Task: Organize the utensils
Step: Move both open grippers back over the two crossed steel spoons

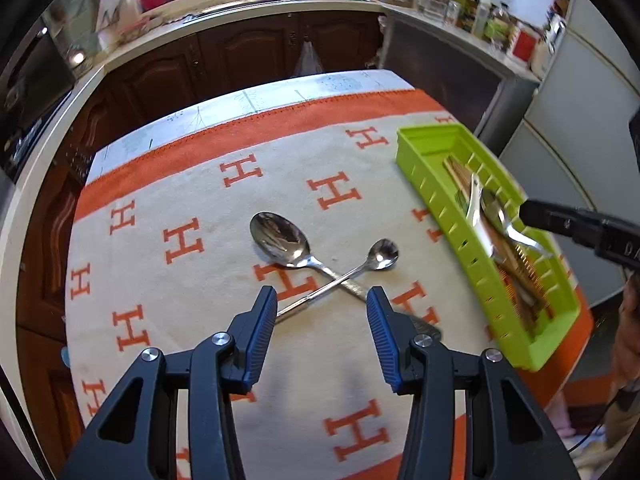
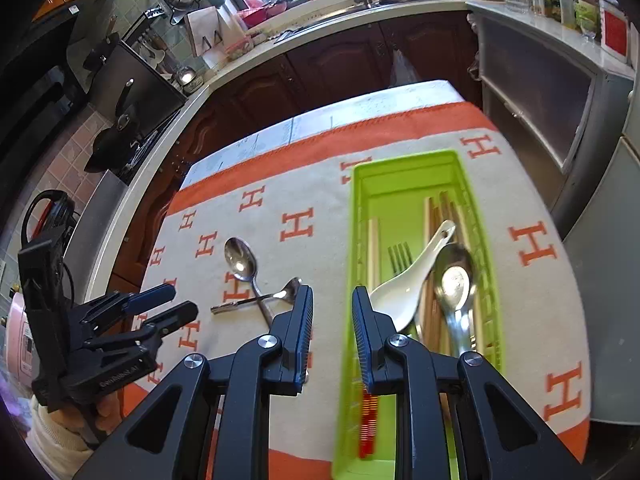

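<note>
Lying crossed just ahead of the spread, empty left gripper (image 1: 321, 300), the two spoons (image 1: 320, 268) angle their handles toward it.

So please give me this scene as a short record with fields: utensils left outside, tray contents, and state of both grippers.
surface: table with orange-and-cream H-pattern cloth
utensils outside tray: large metal spoon and small metal spoon, handles crossed
tray: green plastic organizer, to the right of the spoons
tray contents: white ceramic spoon, metal spoon, fork, wooden chopsticks
left hand-held gripper: open, empty, above the crossed handles
right hand-held gripper: open, empty, over the tray's left edge
</note>
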